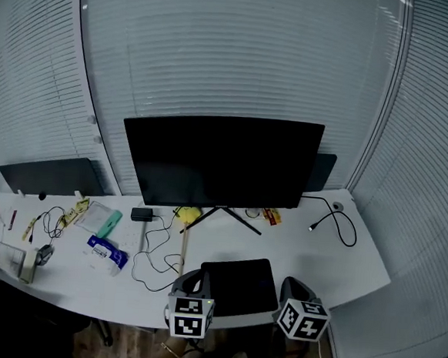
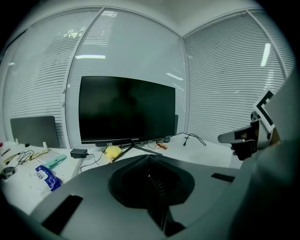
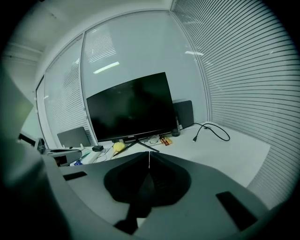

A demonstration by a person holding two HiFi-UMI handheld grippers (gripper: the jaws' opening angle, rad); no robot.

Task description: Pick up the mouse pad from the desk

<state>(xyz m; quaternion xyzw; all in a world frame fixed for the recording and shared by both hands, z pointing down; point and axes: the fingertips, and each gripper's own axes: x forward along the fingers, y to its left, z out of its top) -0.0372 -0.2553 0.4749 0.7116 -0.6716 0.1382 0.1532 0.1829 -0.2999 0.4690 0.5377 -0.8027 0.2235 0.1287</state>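
Observation:
The black mouse pad (image 1: pixel 239 286) lies flat at the near edge of the white desk (image 1: pixel 333 260), in front of the monitor stand. My left gripper (image 1: pixel 190 281) is just off the pad's left side and my right gripper (image 1: pixel 292 287) just off its right side, both near the desk's front edge. In the left gripper view the jaws (image 2: pixel 149 157) are shut with nothing between them. The right gripper view shows its jaws (image 3: pixel 149 153) shut and empty too. The pad itself is hidden below the gripper bodies in both gripper views.
A large dark monitor (image 1: pixel 221 162) stands behind the pad. Left of it lie a yellow object (image 1: pixel 188 214), a black power adapter (image 1: pixel 142 214) with thin cables, a teal item (image 1: pixel 109 223) and a blue packet (image 1: pixel 108 252). A black cable (image 1: pixel 338 222) loops at the right.

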